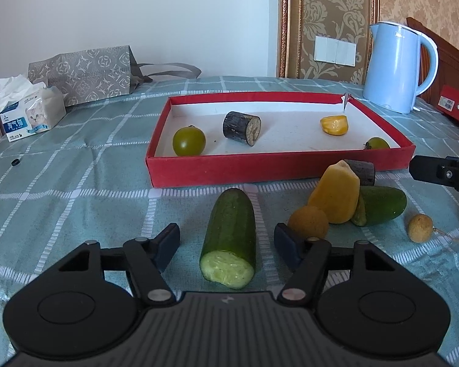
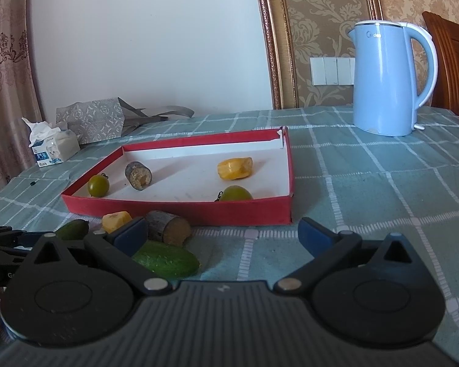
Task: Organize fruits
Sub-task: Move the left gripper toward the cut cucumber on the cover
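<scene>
A red tray [image 1: 260,169] [image 2: 180,209] holds two green tomatoes [image 1: 188,141] [image 2: 98,185], a dark sugarcane stub [image 1: 241,128] [image 2: 138,175] and a yellow jackfruit piece [image 1: 334,124] [image 2: 234,168]. My left gripper [image 1: 227,241] is open, its fingers on either side of a cut cucumber half [image 1: 229,238] lying on the cloth. Right of it lie a longan [image 1: 308,222], a jackfruit piece [image 1: 336,197], another cucumber piece [image 1: 382,205] [image 2: 166,260], a sugarcane stub [image 2: 168,229] and a second longan [image 1: 419,227]. My right gripper [image 2: 223,234] is open and empty before the tray.
A blue kettle [image 1: 396,67] [image 2: 388,79] stands back right. A tissue pack [image 1: 30,113] and a grey paper bag [image 1: 82,75] sit back left. A red box [image 1: 457,107] lies at the right edge. A checked teal cloth [image 2: 367,183] covers the table.
</scene>
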The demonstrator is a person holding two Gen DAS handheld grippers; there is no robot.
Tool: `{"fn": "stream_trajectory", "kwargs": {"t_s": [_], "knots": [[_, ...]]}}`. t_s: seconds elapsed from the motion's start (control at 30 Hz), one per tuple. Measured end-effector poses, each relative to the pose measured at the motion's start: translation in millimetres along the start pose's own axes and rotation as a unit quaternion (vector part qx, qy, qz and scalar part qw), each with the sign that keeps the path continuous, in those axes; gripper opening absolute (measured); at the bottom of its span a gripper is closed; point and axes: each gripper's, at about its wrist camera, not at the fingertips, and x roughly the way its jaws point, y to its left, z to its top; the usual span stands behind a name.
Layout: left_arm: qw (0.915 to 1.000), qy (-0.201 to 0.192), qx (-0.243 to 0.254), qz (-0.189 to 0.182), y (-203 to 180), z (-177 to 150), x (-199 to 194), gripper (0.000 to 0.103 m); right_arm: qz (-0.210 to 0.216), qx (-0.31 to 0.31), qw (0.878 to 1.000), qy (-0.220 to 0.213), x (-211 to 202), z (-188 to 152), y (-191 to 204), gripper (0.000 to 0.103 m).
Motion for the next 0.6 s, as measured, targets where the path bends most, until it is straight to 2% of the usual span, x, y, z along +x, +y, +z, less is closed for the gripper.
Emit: {"fn": "stream_trajectory", "kwargs": {"t_s": [0.4, 0.6], "knots": [[1.0, -0.001, -0.005, -0.002, 1.3, -0.9, 0.3, 0.068, -0.001, 0.004, 1.0, 0.001, -0.3, 0.7, -2.2, 0.103], [1.0, -0.004, -0.001, -0.002, 0.2, -1.5, -2.1, 0.056, -0.007, 0.006, 1.0, 0.006, 0.9, 0.7, -3.4, 0.103]]}}
